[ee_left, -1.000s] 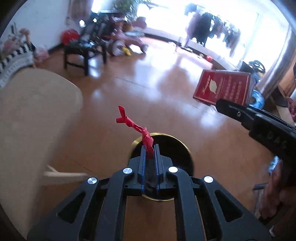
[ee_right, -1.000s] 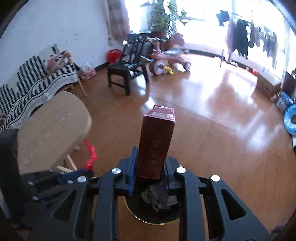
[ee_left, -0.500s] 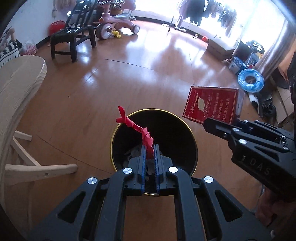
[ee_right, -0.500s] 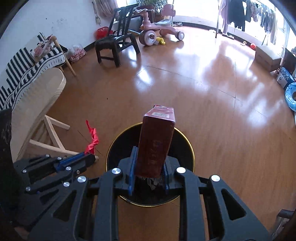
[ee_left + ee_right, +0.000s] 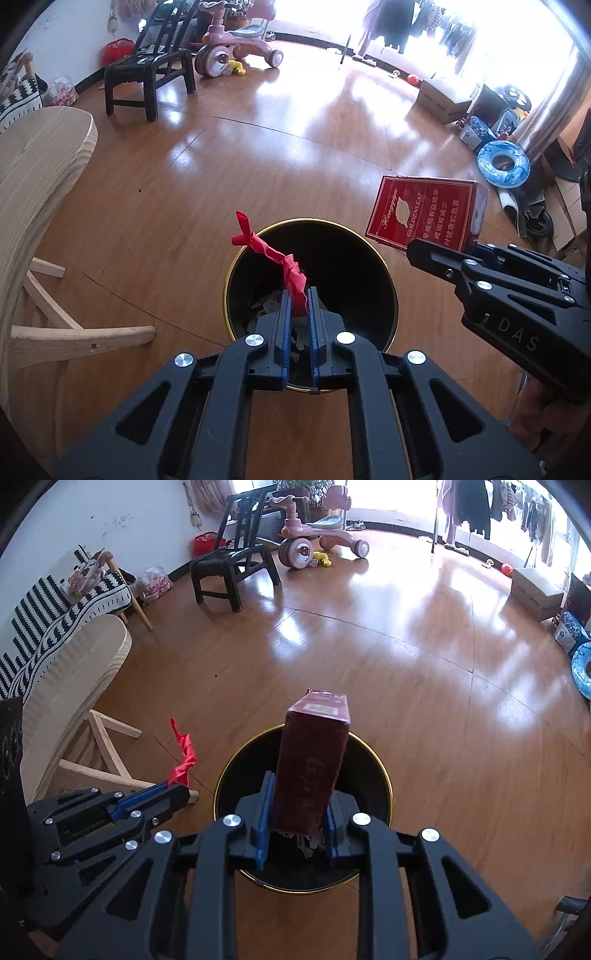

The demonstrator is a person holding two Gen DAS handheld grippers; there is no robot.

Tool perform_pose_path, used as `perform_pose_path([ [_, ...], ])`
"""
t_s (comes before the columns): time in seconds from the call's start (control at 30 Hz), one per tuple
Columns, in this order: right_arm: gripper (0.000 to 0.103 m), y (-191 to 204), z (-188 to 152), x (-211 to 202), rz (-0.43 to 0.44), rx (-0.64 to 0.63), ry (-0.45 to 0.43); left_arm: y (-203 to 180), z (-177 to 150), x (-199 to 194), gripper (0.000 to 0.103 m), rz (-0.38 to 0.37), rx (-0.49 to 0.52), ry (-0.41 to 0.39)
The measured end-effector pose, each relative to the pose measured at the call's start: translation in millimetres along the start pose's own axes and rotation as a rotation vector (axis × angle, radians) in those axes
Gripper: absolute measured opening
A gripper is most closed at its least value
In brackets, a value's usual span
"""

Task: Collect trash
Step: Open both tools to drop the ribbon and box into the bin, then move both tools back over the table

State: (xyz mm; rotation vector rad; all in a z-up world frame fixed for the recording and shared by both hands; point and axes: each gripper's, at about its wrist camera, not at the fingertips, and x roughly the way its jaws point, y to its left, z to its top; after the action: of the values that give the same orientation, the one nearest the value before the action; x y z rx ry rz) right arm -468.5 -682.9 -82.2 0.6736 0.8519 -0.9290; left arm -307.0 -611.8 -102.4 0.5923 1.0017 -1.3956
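My left claw (image 5: 298, 295) pinches a red ribbon (image 5: 275, 254); my right claw (image 5: 297, 812) clamps a red box (image 5: 314, 768). Both hang over the bin (image 5: 384, 266). I should centre them, then release cleanly.

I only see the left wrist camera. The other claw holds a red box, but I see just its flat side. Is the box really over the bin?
Observer: Yes. In the right wrist view the red box stands upright in the right gripper, above the bin mouth.
Operator: Is my red ribbon over the bin too?
Observer: From the right wrist view the red ribbon in the left gripper is beside the rim, over bare floor.
Operator: What's behind the wooden table?
Observer: A black-and-white striped seat by the wall.
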Motion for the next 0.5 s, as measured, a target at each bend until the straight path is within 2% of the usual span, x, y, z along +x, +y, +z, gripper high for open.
perform_pose_path([
  [0.27,0.025,-5,-1,0,-0.005,0.014,-0.001,1,1,1,0.008,-0.004,0.009,0.012],
  [0.3,0.032,-7,-1,0,-0.006,0.019,0.001,1,2,2,0.009,-0.007,0.007,0.016],
  [0.33,0.05,-8,-1,0,-0.008,0.025,-0.001,1,2,3,0.012,-0.006,0.008,0.025],
  [0.37,0.06,-10,-2,-2,-0.015,0.029,-0.008,0,2,5,0.016,0.0,0.009,0.031],
  [0.4,0.069,-10,-2,-3,-0.017,0.03,-0.018,0,2,6,0.031,0.008,0.011,0.038],
  [0.43,0.069,-10,-2,-6,-0.019,0.029,-0.029,1,2,6,0.047,0.013,0.01,0.039],
  [0.5,0.069,-11,0,-9,-0.028,0.031,-0.042,1,3,3,0.053,0.011,0.011,0.021],
])
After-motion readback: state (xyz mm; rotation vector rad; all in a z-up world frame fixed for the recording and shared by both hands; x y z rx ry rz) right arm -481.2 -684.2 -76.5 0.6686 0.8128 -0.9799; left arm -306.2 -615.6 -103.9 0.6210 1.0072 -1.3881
